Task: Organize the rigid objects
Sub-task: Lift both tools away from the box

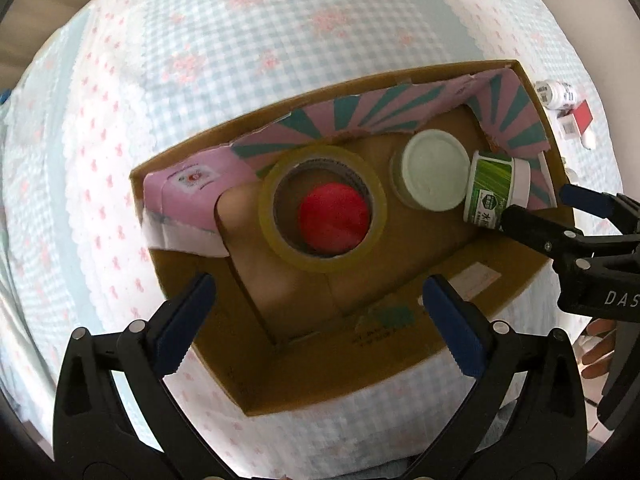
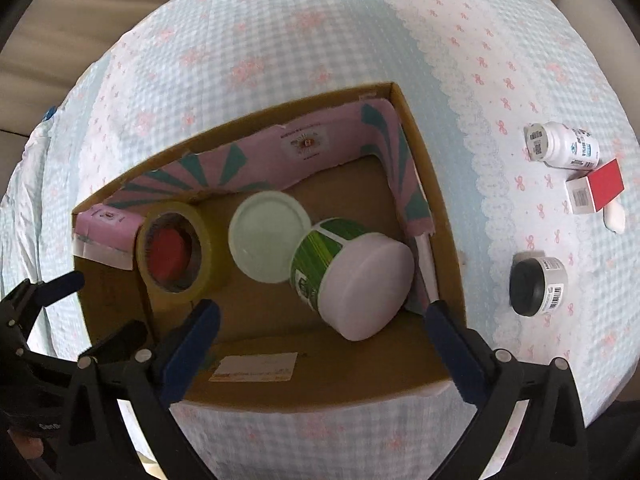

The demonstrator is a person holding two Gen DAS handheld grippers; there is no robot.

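Observation:
A cardboard box (image 1: pixel 404 364) (image 2: pixel 448 240) stands on the checked cloth. Inside it lie a tape roll (image 1: pixel 322 208) (image 2: pixel 176 250) with a red lid (image 1: pixel 334 218) (image 2: pixel 168 254) in its hole, a white-lidded jar (image 1: pixel 434 170) (image 2: pixel 270 236), and a green-labelled tub (image 1: pixel 498 186) (image 2: pixel 352 276) lying tilted on its side. My left gripper (image 1: pixel 316 320) is open above the box's near edge. My right gripper (image 2: pixel 320 344) is open just behind the tub, which sits free between and beyond its fingers (image 1: pixel 532 232).
On the cloth right of the box are a white pill bottle (image 2: pixel 562 146) (image 1: pixel 558 94), a red and white carton (image 2: pixel 596 192) (image 1: pixel 576 120), a small white piece (image 2: pixel 614 218) and a black-lidded jar (image 2: pixel 538 286). A pink and teal paper liner (image 2: pixel 256 160) runs along the box walls.

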